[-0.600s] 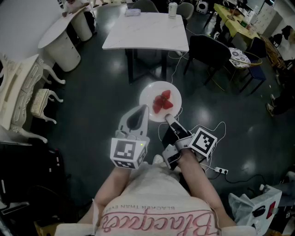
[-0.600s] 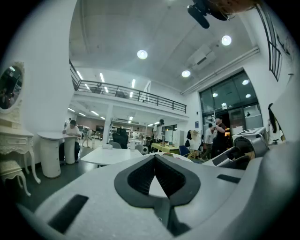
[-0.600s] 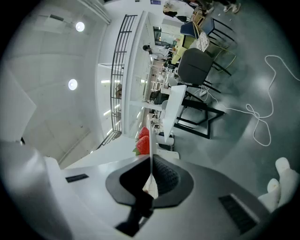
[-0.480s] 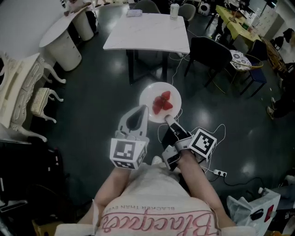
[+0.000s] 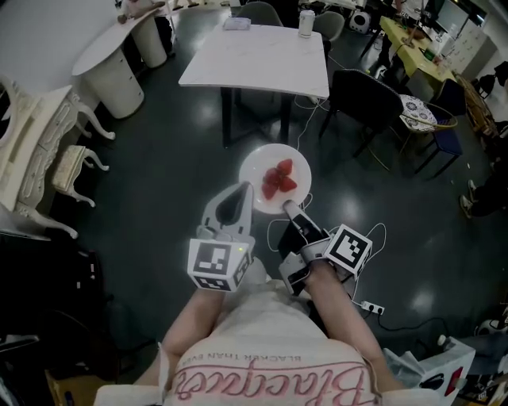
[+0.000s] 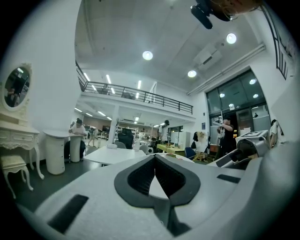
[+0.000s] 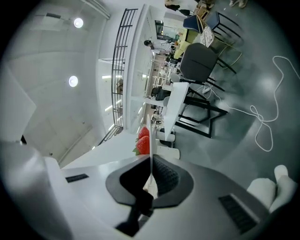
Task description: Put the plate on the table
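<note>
A white plate (image 5: 258, 170) with a few red strawberries (image 5: 279, 179) hangs over the dark floor, held level. My right gripper (image 5: 289, 208) is shut on its near rim. In the right gripper view the plate (image 7: 149, 140) shows edge-on as a thin white line between the pads of my right gripper (image 7: 150, 174), with the strawberries (image 7: 143, 139) beyond. My left gripper (image 5: 238, 195) is shut and holds nothing, just left of the plate; the left gripper view shows the left gripper (image 6: 155, 162) with its pads meeting. The white square table (image 5: 254, 57) stands ahead.
A cup (image 5: 305, 22) and a small object (image 5: 236, 23) sit at the table's far edge. Black chairs (image 5: 361, 93) stand to its right. A round white table (image 5: 111, 47) and an ornate white stool (image 5: 67, 170) are at the left. Cables (image 5: 373, 231) lie on the floor.
The table and the floor have slid a little downward in the head view, so I stand slightly closer to it. Both grippers and the plate keep their places.
</note>
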Motion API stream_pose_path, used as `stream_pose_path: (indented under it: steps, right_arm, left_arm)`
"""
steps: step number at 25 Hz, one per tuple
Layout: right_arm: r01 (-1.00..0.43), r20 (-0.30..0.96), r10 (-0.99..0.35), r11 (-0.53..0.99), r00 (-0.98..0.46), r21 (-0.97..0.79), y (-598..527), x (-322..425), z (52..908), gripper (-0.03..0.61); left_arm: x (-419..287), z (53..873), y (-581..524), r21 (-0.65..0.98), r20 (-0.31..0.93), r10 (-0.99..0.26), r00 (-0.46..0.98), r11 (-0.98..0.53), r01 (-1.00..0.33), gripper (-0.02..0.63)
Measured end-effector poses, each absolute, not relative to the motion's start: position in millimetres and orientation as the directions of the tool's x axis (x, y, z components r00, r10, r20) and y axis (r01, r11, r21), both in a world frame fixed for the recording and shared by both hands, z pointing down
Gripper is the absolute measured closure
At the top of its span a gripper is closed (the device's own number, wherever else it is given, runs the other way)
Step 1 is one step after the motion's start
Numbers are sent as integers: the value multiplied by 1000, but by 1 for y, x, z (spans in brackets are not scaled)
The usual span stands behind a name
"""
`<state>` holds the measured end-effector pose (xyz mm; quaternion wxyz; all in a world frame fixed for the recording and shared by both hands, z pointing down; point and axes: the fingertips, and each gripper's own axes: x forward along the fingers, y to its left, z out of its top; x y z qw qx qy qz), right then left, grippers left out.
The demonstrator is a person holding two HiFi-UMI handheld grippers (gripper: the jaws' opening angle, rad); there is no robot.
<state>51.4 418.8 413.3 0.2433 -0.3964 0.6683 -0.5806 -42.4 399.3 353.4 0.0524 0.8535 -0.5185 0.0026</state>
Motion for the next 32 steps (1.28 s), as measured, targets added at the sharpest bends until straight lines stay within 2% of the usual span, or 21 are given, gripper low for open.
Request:
stream_pose_path:
  steps: [16, 32]
  right_arm:
    - [-209, 96, -817, 30, -568, -977, 351, 62, 416, 566]
    - [-212, 105, -834, 14, -542, -977, 171, 46, 415, 566]
  left_arm:
    - [-36, 359, 326, 100, 66, -880, 470, -463, -881, 609]
    - [-53, 359, 140, 132, 69, -863, 501, -490, -862, 609]
